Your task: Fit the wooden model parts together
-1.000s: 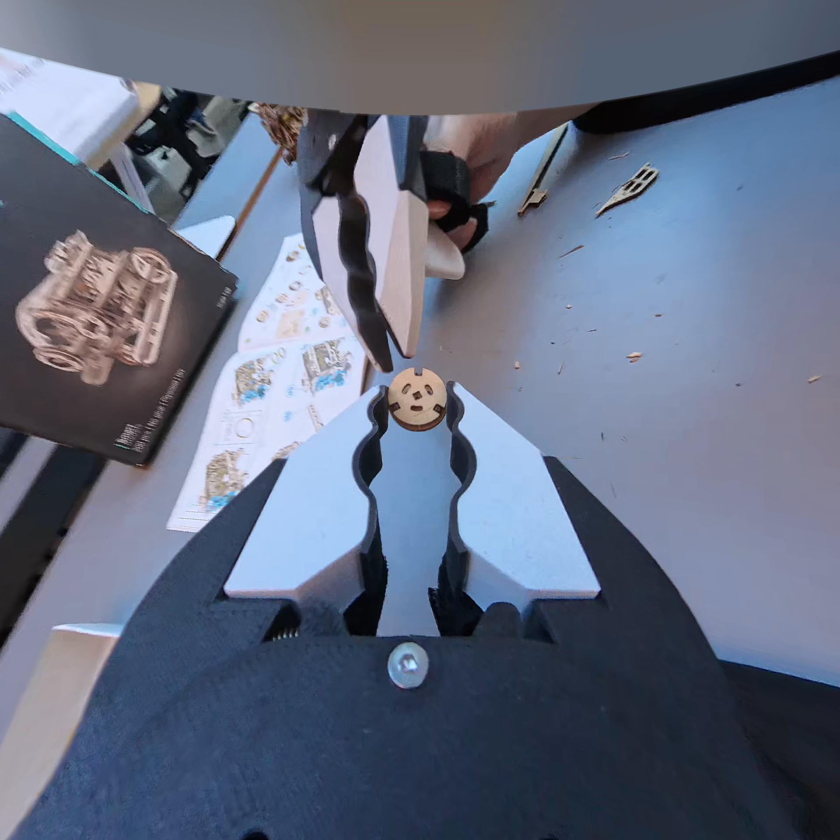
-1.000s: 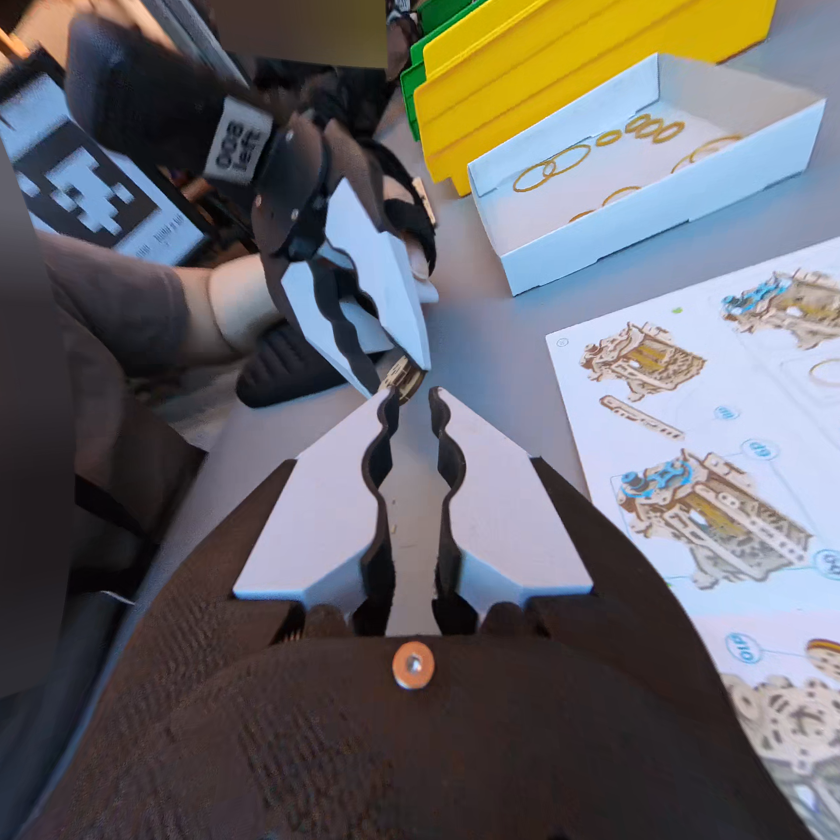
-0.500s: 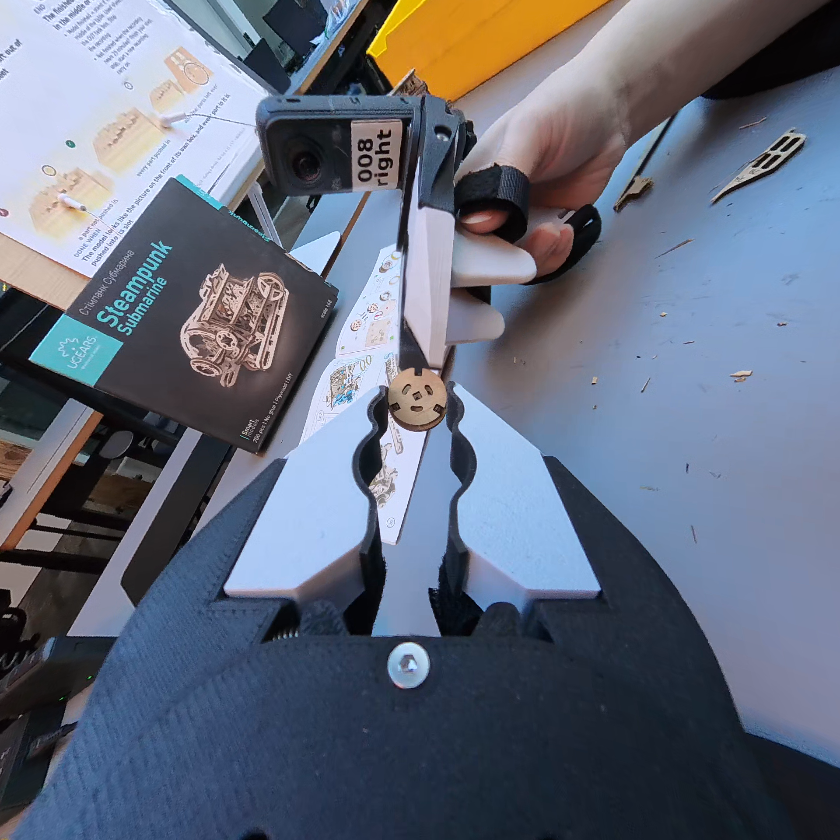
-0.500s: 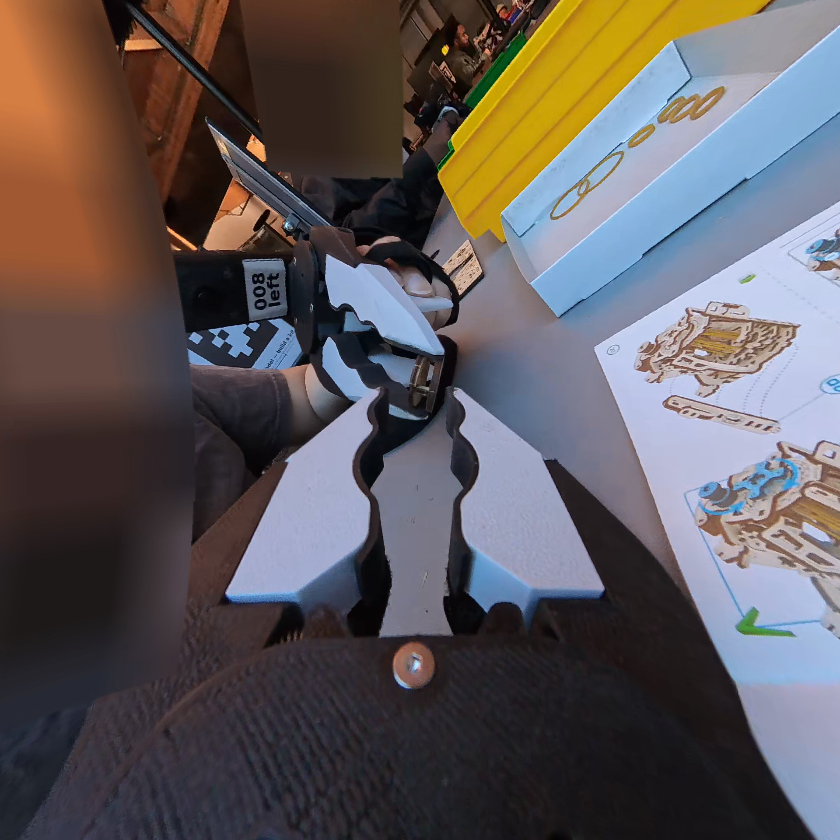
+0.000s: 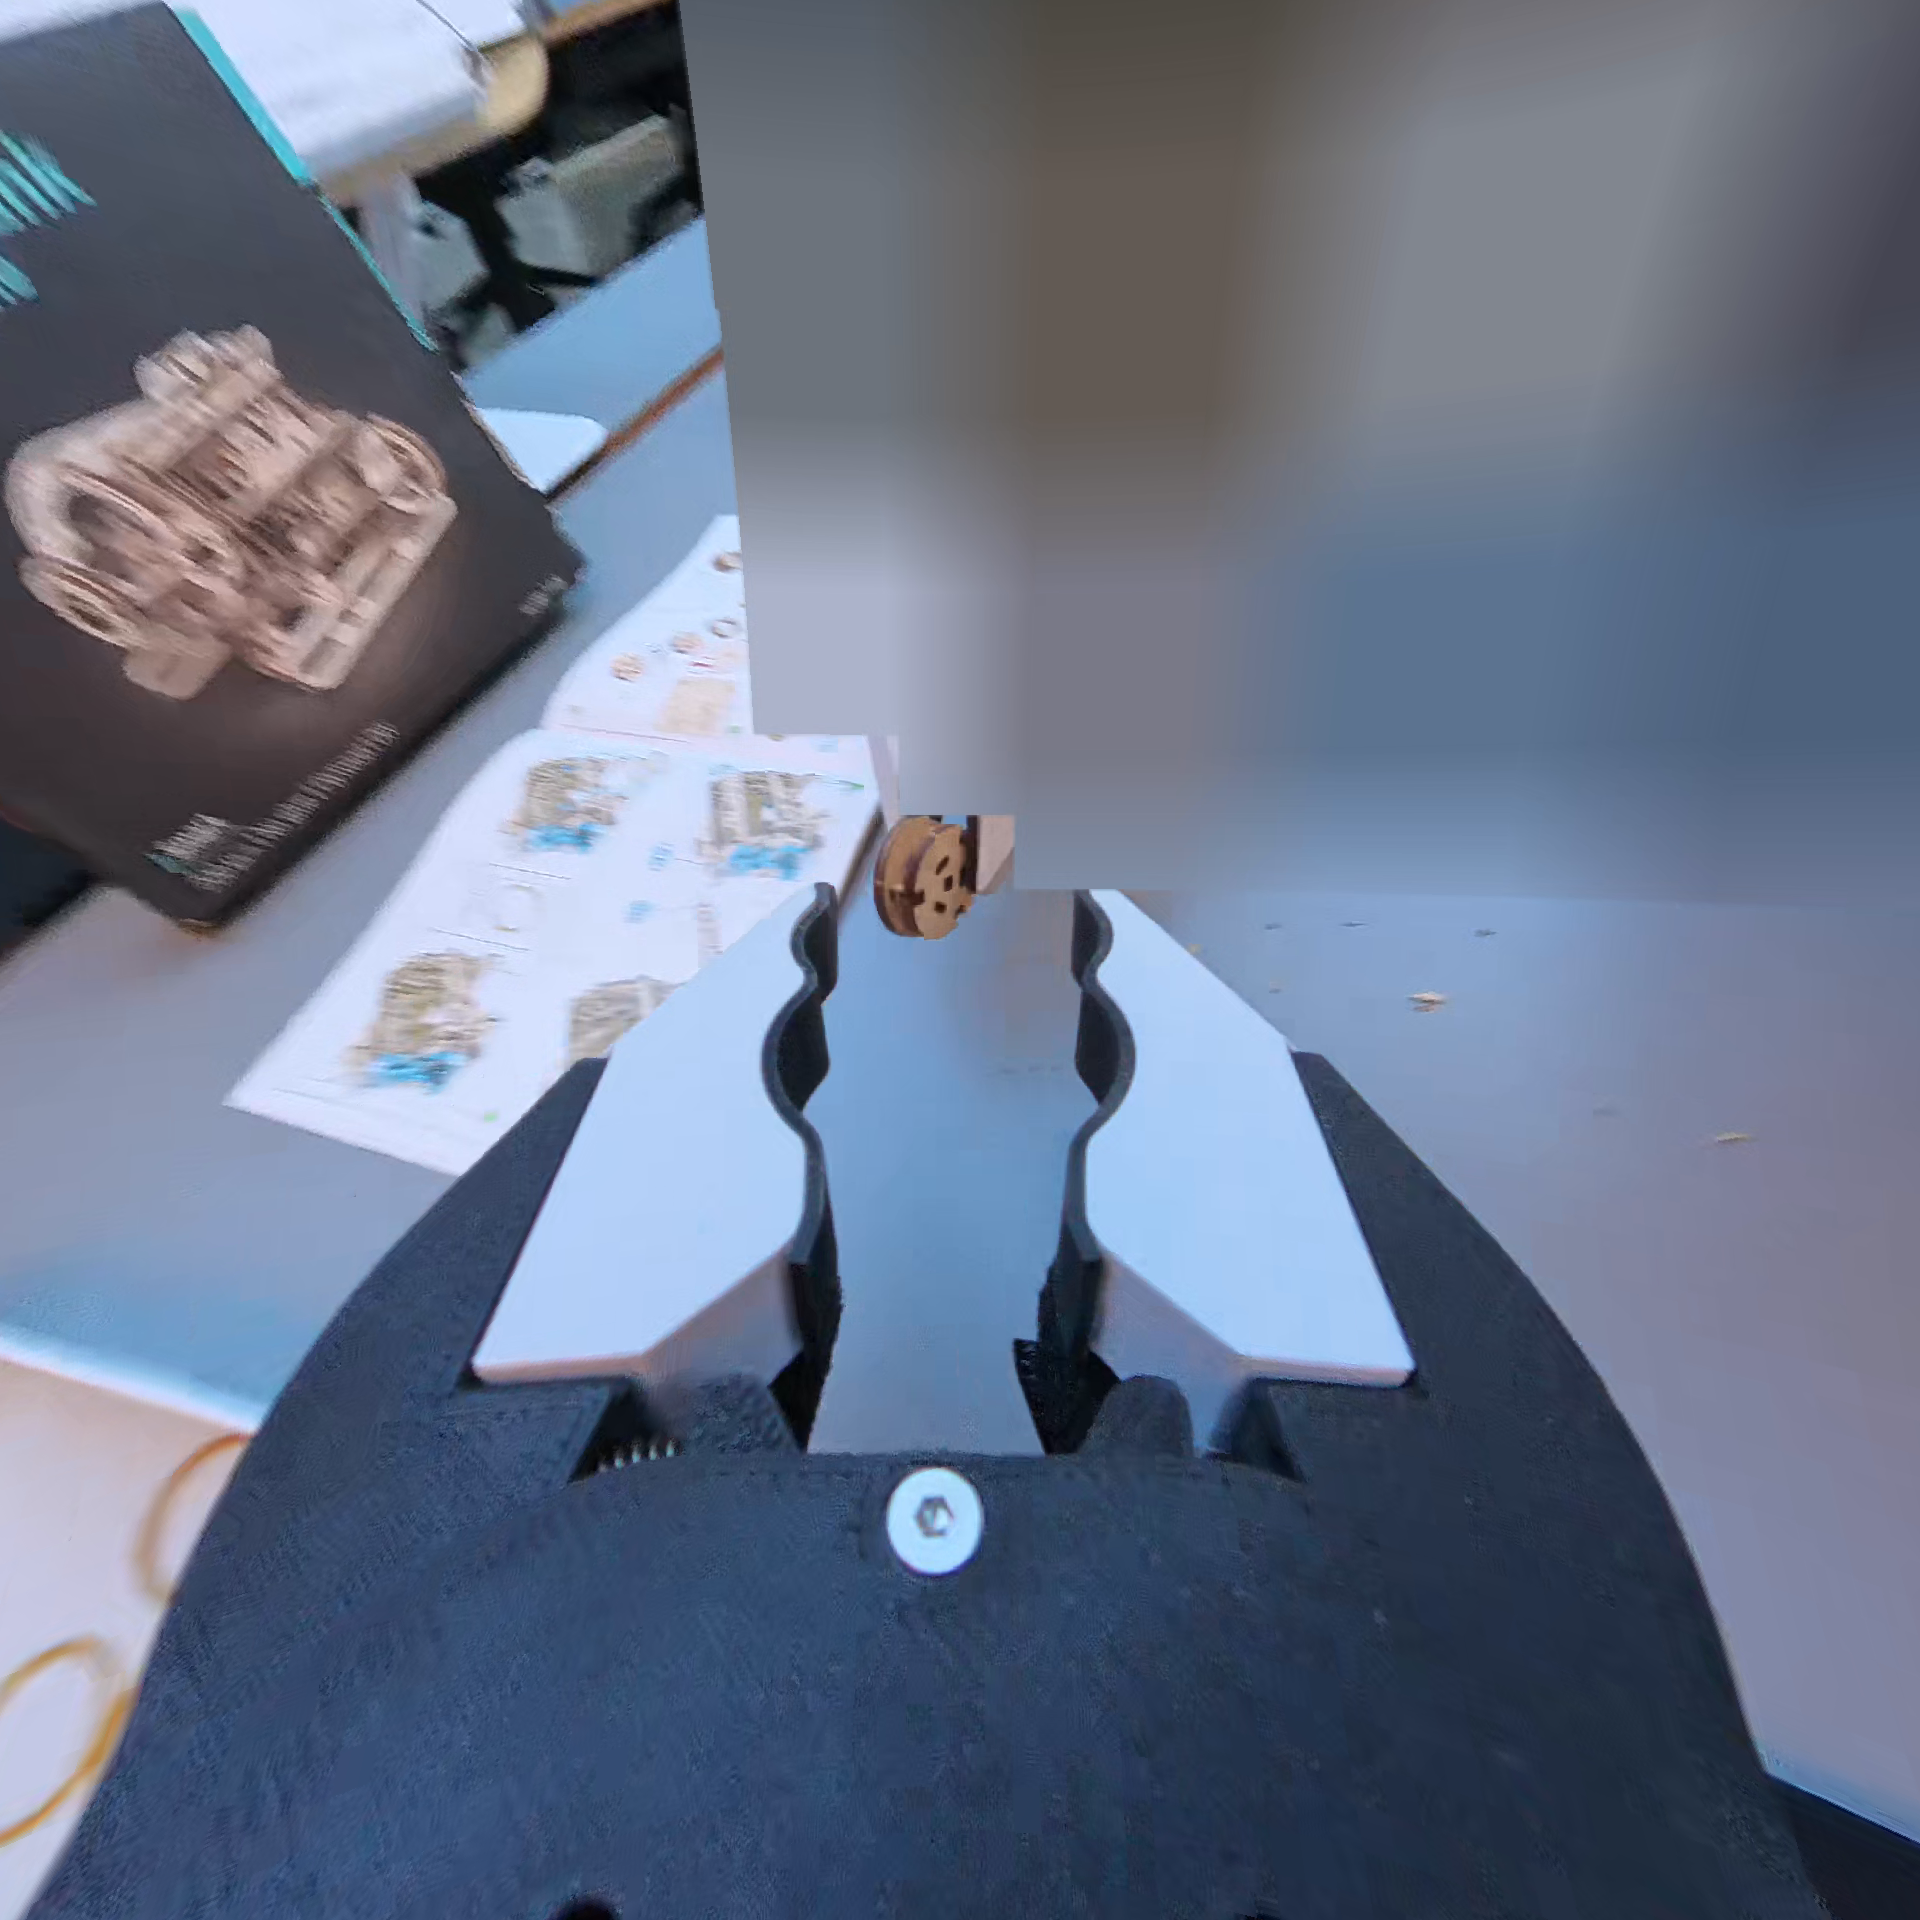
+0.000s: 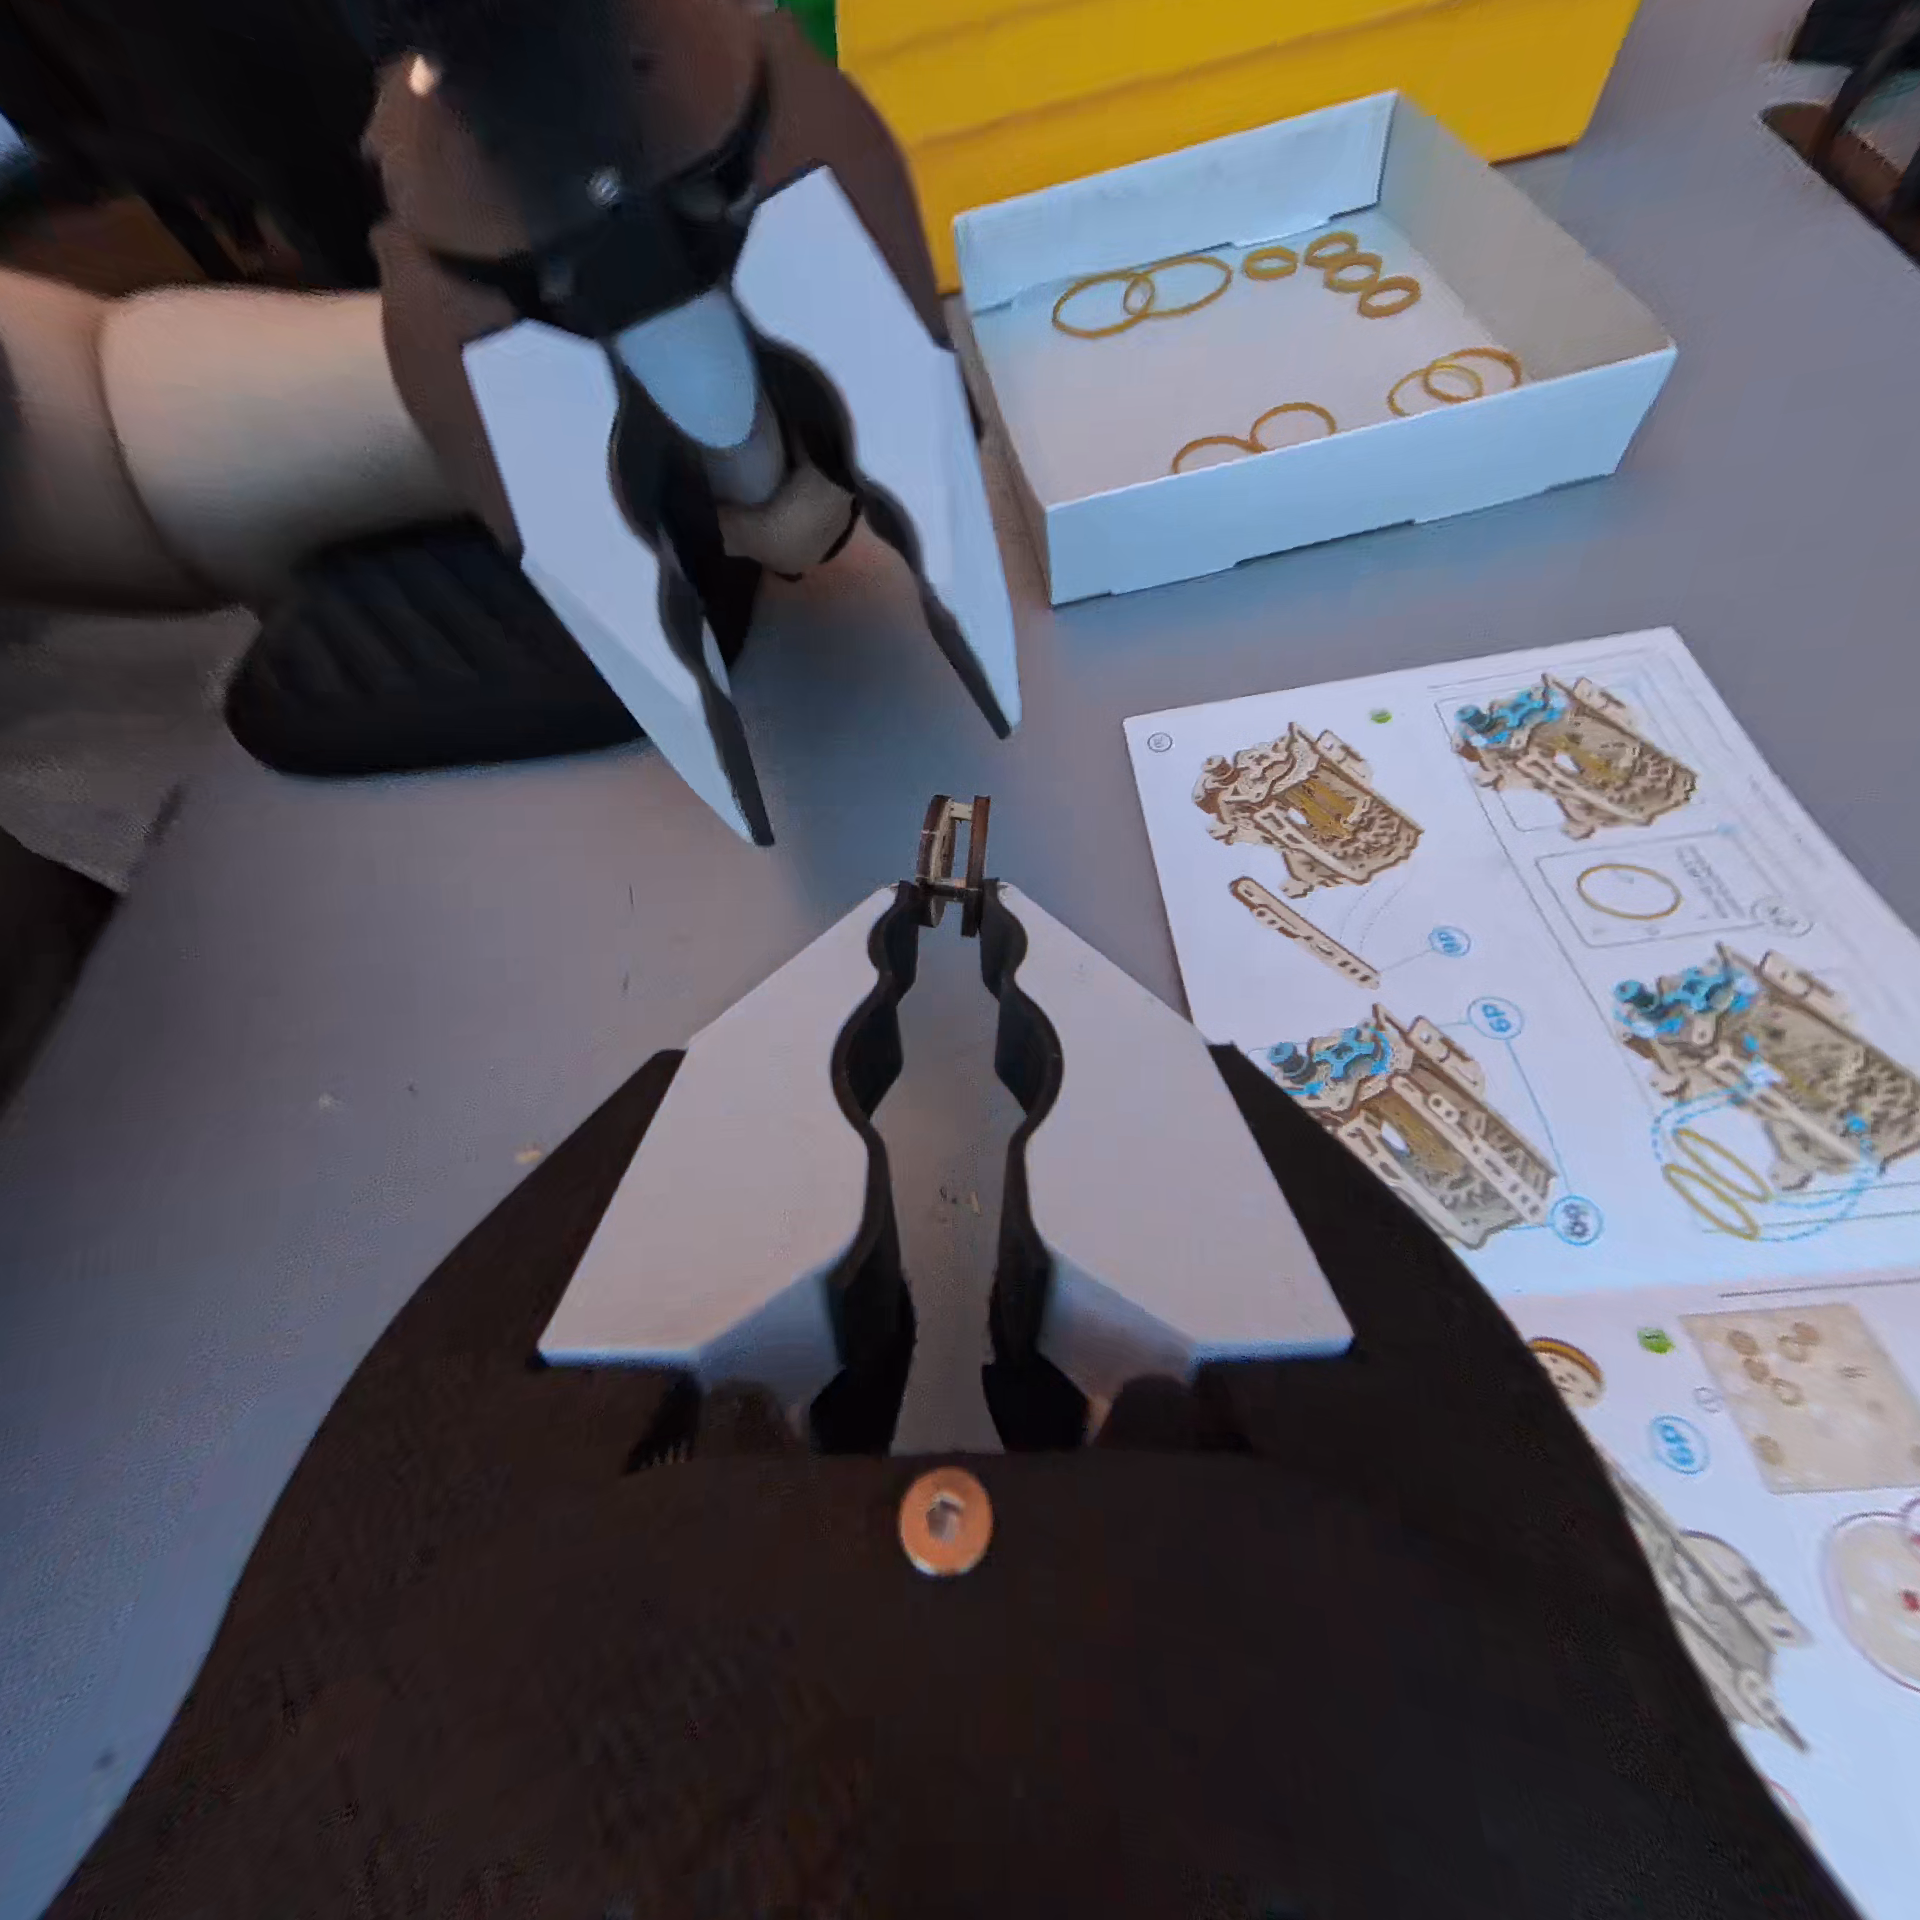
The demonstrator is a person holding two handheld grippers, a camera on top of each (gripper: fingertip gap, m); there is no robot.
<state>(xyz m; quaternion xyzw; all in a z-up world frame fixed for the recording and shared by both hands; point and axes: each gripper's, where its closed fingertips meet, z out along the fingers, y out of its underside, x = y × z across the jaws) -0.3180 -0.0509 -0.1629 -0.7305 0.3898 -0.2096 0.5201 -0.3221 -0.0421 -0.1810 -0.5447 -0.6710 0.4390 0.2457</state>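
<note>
Here, in the left wrist view, the left gripper (image 5: 951, 914) stands with its jaws spread wide and nothing between them. Just past its tips, at the centre of the frame, hangs the small wooden pulley (image 5: 928, 876), a round two-disc part with cut-outs in its face, its right edge lost under a blurred patch that covers the upper right. At the upper left leans the black kit box (image 5: 239, 468) printed with a picture of a wooden model, and below it the instruction sheet (image 5: 561, 914) lies flat on the grey table (image 5: 1558, 1195). Rubber bands (image 5: 73, 1704) show at the lower left edge.

In the right wrist view, the right gripper (image 6: 943, 902) pinches the wooden pulley (image 6: 950, 854) by its lower rim at the very tips, edge-on to the camera. The left gripper (image 6: 883, 779) hovers in the upper left, jaws apart and empty, near the part but clear of it. A white cardboard tray (image 6: 1351, 499) of rubber bands (image 6: 1138, 296) sits at the upper right in front of a yellow bin (image 6: 1195, 94), and the instruction sheet (image 6: 1558, 987) fills the right side.

The grip looks shallow, so the part could twist or pop out if the tips ease or it gets nudged. Dropped on its rim, it would likely roll across the table.
</note>
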